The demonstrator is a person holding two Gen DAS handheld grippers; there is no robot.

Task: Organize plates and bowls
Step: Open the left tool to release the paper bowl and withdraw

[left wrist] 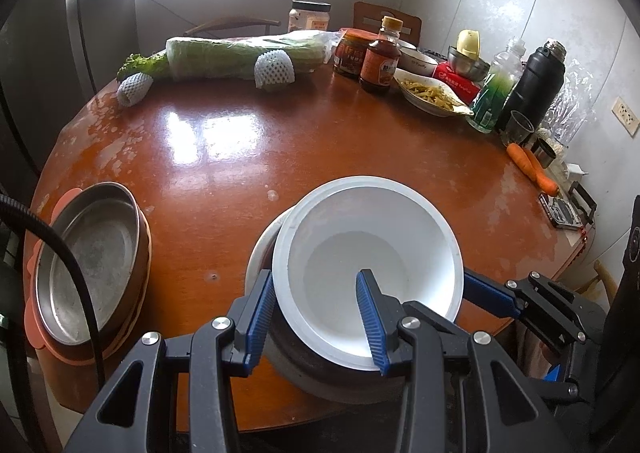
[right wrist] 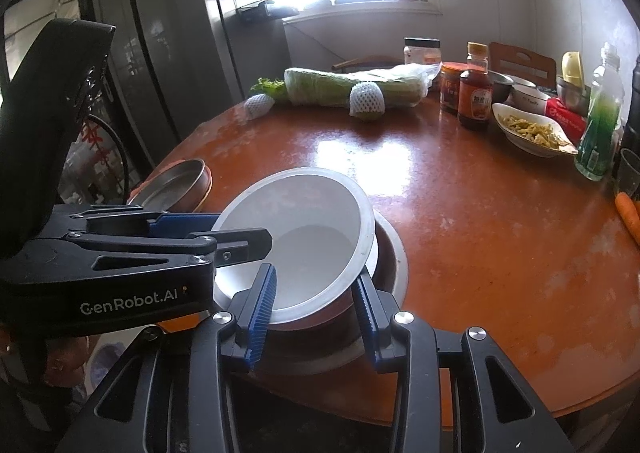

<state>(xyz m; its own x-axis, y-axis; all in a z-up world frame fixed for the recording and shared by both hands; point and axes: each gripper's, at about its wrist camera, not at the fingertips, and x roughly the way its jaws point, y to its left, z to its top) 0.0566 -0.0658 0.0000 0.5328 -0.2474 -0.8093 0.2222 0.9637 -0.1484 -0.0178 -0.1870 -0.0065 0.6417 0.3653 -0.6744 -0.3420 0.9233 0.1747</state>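
Both grippers are on the white bowl (left wrist: 366,273) at the near edge of the round table (left wrist: 280,141). The left gripper (left wrist: 316,317) straddles the bowl's rim with narrow jaws, one finger outside the wall, one inside, and looks clamped on it. The right gripper (right wrist: 314,307) does likewise on the other side, its jaws just as narrow. The bowl sits tilted in a stack, with a white dish and a metal bowl (right wrist: 394,253) beneath it, so the nesting looks underway but not settled flat. Over at the left edge a steel pan (left wrist: 94,257) rests on an orange plate, apparently sorted. Along the far right edge, a dish of food (left wrist: 428,93) and small bowls stand untouched among the bottles.
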